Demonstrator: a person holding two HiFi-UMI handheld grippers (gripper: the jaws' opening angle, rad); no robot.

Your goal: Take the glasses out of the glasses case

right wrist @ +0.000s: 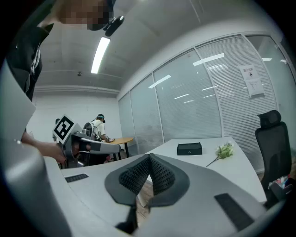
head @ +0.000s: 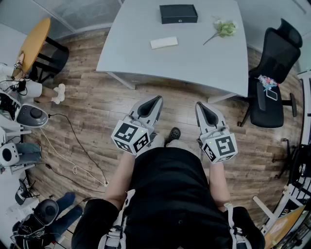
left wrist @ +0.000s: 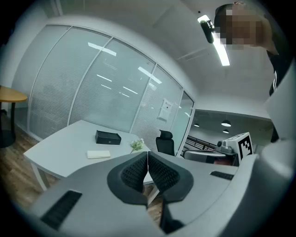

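Close under me, my left gripper point(head: 157, 99) and right gripper point(head: 199, 105) hang over the plank floor, both pinched fully together on nothing, with the ribbed black pads meeting. I see the case point(head: 178, 13) lying shut near the far edge of the table point(head: 141, 53), well apart from me. It is a hard, boxy black thing on a smooth white top. I'd expect it to skid if I pry with one gripper alone. The glasses are hidden inside, and thin frames could bend under a hard pinch. Reaching over might brush the flower point(head: 224, 28).
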